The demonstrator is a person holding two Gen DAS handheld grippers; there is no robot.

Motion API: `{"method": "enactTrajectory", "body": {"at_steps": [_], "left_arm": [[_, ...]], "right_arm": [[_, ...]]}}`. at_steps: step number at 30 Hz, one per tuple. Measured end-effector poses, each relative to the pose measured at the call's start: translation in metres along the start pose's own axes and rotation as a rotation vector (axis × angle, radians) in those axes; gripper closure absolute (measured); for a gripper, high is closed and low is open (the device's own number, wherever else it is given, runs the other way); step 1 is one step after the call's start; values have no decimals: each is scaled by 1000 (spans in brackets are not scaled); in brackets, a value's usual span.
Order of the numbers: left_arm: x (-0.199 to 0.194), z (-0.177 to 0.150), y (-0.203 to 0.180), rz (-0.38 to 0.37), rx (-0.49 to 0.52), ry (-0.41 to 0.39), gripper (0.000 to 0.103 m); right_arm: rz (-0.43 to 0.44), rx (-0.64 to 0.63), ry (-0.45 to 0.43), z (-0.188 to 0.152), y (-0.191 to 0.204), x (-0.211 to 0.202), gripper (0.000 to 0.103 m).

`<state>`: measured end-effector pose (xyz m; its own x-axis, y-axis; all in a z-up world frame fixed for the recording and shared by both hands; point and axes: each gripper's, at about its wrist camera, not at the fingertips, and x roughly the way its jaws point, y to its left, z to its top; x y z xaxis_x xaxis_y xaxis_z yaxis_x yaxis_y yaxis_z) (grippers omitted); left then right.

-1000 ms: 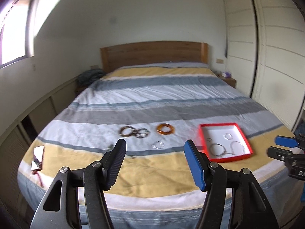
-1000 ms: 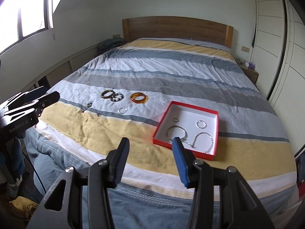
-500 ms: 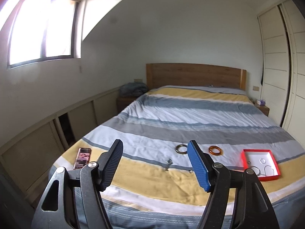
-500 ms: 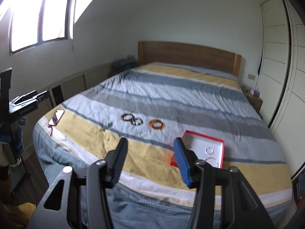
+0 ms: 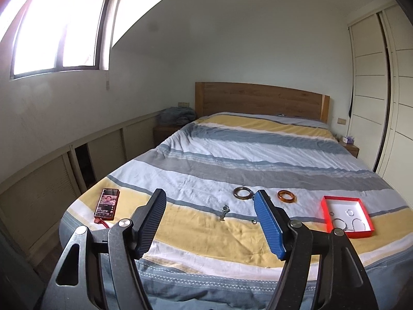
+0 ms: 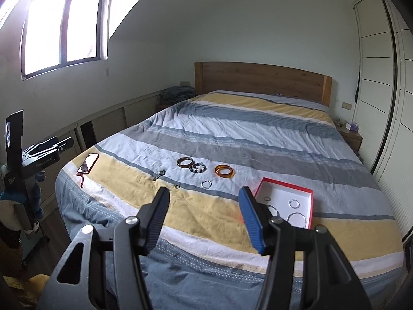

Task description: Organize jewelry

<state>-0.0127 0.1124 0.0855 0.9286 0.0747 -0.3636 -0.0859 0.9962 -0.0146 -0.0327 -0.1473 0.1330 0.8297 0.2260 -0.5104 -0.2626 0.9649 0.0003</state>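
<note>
With both the left gripper [image 5: 209,223] and right gripper [image 6: 204,215] held back, jaws open and empty, the thin silver rings [image 6: 206,184] on the soft striped bed [image 6: 258,139] beside the red-rimmed white tray [image 6: 311,201] could sink into folds and slip the pinch.

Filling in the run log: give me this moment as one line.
left gripper: open, empty | right gripper: open, empty | bangles: on bed | red box: holds some rings

Beaded bracelet [image 6: 198,168] behind the blue jaw in the left view; box [image 6: 308,193] corner likewise.
</note>
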Motion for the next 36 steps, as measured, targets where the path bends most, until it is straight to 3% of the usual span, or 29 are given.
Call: {"method": "enactTrajectory", "body": {"at_steps": [14, 36], "left_arm": [[28, -13, 1, 34, 17, 84, 31], [162, -66, 14, 27, 27, 348, 31]], "right_arm": [[16, 82, 76, -17, -14, 32, 49], [92, 54, 307, -26, 4, 174, 50]]}}
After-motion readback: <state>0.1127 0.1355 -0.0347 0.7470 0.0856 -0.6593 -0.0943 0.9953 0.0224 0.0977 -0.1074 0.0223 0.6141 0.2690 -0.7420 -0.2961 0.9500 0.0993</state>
